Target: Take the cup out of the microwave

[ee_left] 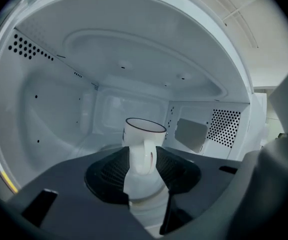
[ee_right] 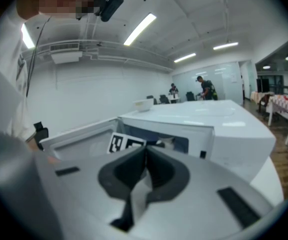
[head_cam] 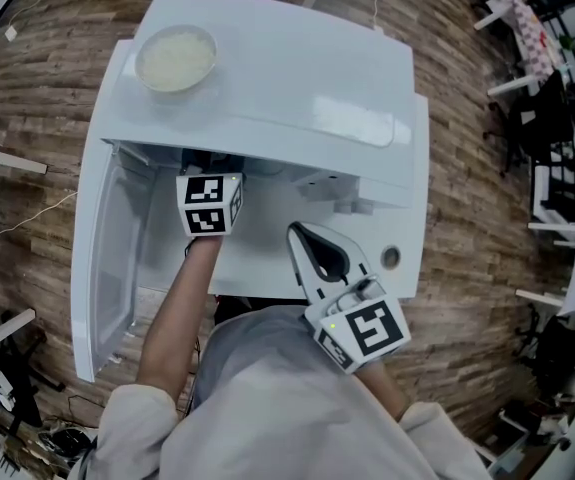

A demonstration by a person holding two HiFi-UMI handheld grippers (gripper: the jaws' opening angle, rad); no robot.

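Observation:
A white cup (ee_left: 144, 134) with a dark rim stands upright on the floor of the white microwave (head_cam: 297, 78), its handle turned toward the left gripper's camera. My left gripper (ee_left: 144, 176) reaches into the cavity. Its jaws stand wide, one dark pad on either side of the handle and the cup's lower body, with no squeeze visible. In the head view only its marker cube (head_cam: 210, 203) shows at the oven's mouth; the cup is hidden there. My right gripper (head_cam: 302, 236) hangs outside, in front of the microwave, jaws closed together on nothing.
The microwave door (head_cam: 107, 258) hangs open to the left. A pale bowl (head_cam: 175, 58) sits on the oven's top. A round knob (head_cam: 391, 258) is on the front panel at the right. Tables and chairs (head_cam: 552, 118) stand on the wooden floor at the right.

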